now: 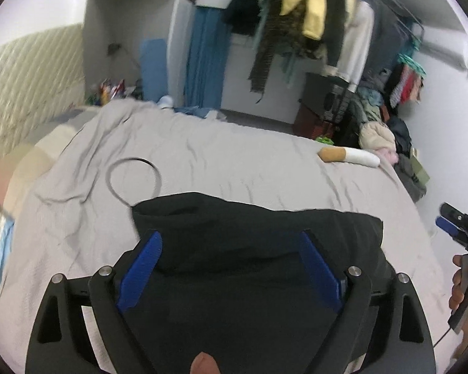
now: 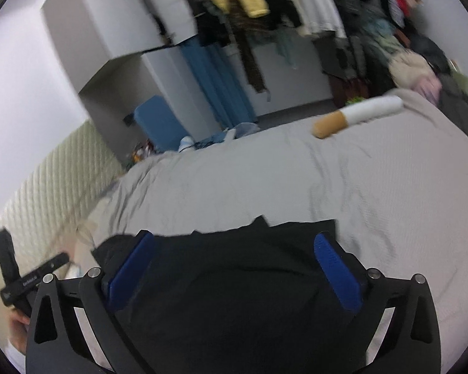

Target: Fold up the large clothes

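Observation:
A black garment (image 1: 259, 218) lies folded into a flat rectangle on the grey bed sheet (image 1: 234, 162). My left gripper (image 1: 231, 237) hovers above it with its blue pads (image 1: 143, 261) spread wide and nothing pinched between them. In the right wrist view the same black garment (image 2: 234, 280) fills the lower middle, and my right gripper (image 2: 234, 237) stands wide open over it, its pads (image 2: 337, 271) clear of the cloth. The right gripper (image 1: 452, 221) also shows at the right edge of the left wrist view, held by a hand.
A cigarette-shaped pillow (image 1: 349, 155) lies near the far right edge of the bed. A thin grey loop (image 1: 134, 174) rests on the sheet beyond the garment's left corner. Hanging clothes (image 1: 312, 15) and a clothes pile (image 1: 377, 134) stand behind; a quilted headboard (image 1: 31, 71) is left.

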Demonstrator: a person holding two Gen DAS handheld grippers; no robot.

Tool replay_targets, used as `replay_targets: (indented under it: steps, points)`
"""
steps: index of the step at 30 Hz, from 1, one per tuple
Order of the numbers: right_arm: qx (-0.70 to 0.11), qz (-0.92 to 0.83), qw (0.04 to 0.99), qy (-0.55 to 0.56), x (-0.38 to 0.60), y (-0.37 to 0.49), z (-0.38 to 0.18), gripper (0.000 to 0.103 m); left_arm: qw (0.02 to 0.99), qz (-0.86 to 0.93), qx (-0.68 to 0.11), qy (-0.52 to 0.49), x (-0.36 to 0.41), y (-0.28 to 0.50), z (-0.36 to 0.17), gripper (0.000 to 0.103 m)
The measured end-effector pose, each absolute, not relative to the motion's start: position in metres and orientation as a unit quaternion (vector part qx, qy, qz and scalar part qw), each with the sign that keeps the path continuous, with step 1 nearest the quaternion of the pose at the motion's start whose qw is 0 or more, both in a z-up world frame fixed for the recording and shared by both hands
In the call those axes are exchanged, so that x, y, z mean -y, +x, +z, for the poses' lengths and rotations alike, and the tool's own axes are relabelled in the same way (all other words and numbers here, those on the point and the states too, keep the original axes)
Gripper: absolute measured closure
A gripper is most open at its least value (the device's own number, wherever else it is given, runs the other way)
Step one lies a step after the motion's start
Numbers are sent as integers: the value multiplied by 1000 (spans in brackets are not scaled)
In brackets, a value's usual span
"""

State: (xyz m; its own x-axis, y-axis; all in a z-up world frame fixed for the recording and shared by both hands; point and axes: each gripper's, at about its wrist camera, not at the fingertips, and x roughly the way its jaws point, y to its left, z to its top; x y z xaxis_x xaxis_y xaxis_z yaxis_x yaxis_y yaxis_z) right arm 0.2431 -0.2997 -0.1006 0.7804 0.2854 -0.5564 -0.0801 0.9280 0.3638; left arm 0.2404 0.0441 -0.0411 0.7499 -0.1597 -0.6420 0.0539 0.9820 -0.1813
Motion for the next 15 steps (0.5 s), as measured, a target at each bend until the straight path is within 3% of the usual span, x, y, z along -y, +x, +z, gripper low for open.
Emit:
replay_targets:
  steps: [3,4,11,15]
  points:
    - [-319,100,934,125,263,251,-122,0,930,-72,-355,-62,-17,248,-63,7]
    - [-321,100,935,113,254,254,-131,0,929,-72,-358,-57,-9,251,-72,0]
    - [-366,67,927,52,221,284,-210,0,922,-71,-379,-22,16,280,-130,0]
    - [-363,49,929,53,226,297,-224,0,921,-70,-383,-27,15,300,-154,0]
